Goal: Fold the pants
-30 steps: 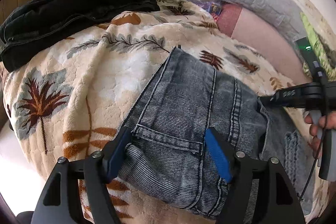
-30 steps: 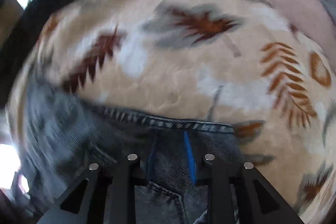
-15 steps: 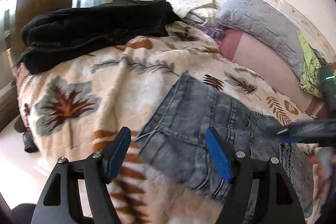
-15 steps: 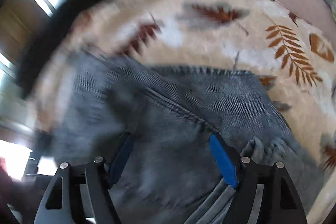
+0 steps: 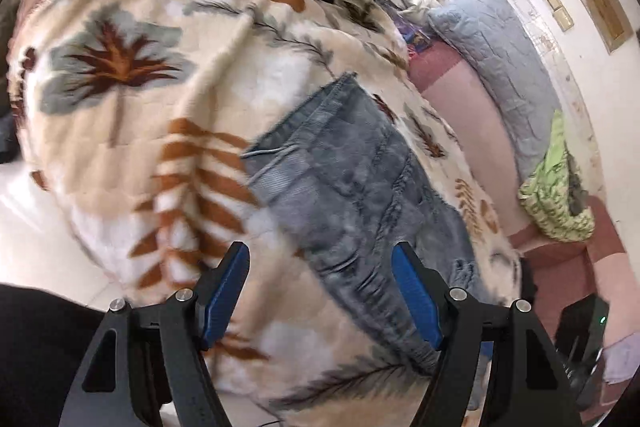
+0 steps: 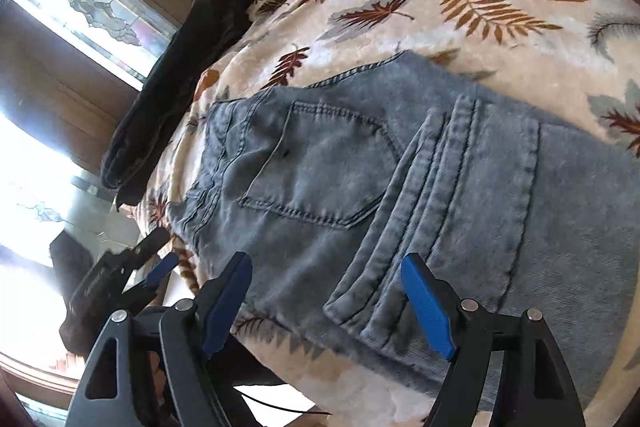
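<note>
Grey-blue denim pants (image 6: pixel 400 187), folded into a compact rectangle, lie flat on the leaf-patterned blanket (image 6: pixel 480 39). A back pocket (image 6: pixel 320 163) faces upward; stitched hems (image 6: pixel 420 227) overlap across the fold.

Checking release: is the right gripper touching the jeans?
Apart. The right wrist view shows the right gripper open, both blue fingers lifted clear of the folded jeans, nothing between them.

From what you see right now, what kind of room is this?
Most likely a bedroom in a home. The jeans lie on a bed with a leaf-print blanket, a grey pillow sits by the wall, and a stained-glass window is beside it.
</note>
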### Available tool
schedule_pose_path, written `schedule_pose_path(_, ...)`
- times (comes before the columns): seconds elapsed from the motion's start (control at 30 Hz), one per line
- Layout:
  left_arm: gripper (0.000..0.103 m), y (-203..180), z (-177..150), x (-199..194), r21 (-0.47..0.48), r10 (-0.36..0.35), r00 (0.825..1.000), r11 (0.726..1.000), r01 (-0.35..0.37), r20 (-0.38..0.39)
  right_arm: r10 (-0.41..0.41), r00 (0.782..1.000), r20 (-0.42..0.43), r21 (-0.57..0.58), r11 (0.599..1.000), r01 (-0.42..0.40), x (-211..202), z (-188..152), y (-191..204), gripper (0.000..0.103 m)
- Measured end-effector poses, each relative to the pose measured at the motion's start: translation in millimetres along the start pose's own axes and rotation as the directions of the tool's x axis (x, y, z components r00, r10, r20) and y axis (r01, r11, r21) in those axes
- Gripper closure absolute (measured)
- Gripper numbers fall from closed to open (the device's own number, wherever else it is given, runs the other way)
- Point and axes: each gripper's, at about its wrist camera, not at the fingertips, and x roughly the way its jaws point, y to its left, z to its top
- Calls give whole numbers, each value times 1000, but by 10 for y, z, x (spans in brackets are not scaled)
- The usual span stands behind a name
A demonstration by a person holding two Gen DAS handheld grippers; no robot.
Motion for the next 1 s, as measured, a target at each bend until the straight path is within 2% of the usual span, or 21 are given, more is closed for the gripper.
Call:
schedule_pose_path(0.07,29,-12,58,114,-14,-14,1000,1000,14,-21,7,1000,-6,-4,1000,-8,27,-17,36,23)
schedule_pose_path(0.17,29,46,137,286,-99,-43,998,994,38,-53,17,1000,1,-14,1000,-17,19,-19,97,23)
schedule_pose_path(0.3,31,13,222,385,-124,-78,996,990,72,-40,15,1000,-3,3,1000,-15,63,52,126,23)
schedule_pose_path(0.4,59,0,272,449,-116,-35,999,993,31,-36,79,997,-20,60,995,-78,157,165,170,23)
schedule_pose_path(0.53,71,90,267,462,-107,-26,999,994,22,-32,206,978,-34,90,975,-203,365,381,336,23)
schedule_pose_path(0.57,72,90,260,454,-103,-24,999,994,21,-28,222,973,-64,119,970,-213,502,435,332,23)
schedule_pose_path(0.6,75,102,262,451,-102,-20,999,995,17,-26,214,971,-103,144,970,-198,636,463,313,23)
schedule_pose_path(0.63,77,106,258,446,-102,-15,1000,995,13,-24,195,965,-178,179,970,-163,885,481,257,23)
schedule_pose_path(0.67,79,108,256,441,-99,-9,1000,995,6,-24,203,960,-191,202,965,-164,994,491,215,22)
schedule_pose_path(0.77,81,102,259,418,-76,-1,1000,997,-1,-20,252,958,-140,227,949,-217,765,571,275,22)
schedule_pose_path(0.83,81,102,257,424,-73,4,1000,997,-5,-19,221,971,-95,174,964,-203,638,590,340,22)
schedule_pose_path(0.87,81,100,252,423,-71,7,1000,997,-8,-16,201,974,-103,167,969,-182,686,589,332,22)
schedule_pose_path(0.9,81,84,250,423,-68,14,1000,998,-15,-14,179,972,-155,183,972,-150,853,567,275,22)
schedule_pose_path(0.93,83,69,251,424,-64,20,1000,998,-21,-16,192,960,-203,217,965,-147,1038,528,192,21)
schedule_pose_path(1.0,85,19,266,403,-42,33,999,999,-33,-8,207,964,-169,233,959,-165,908,559,205,22)
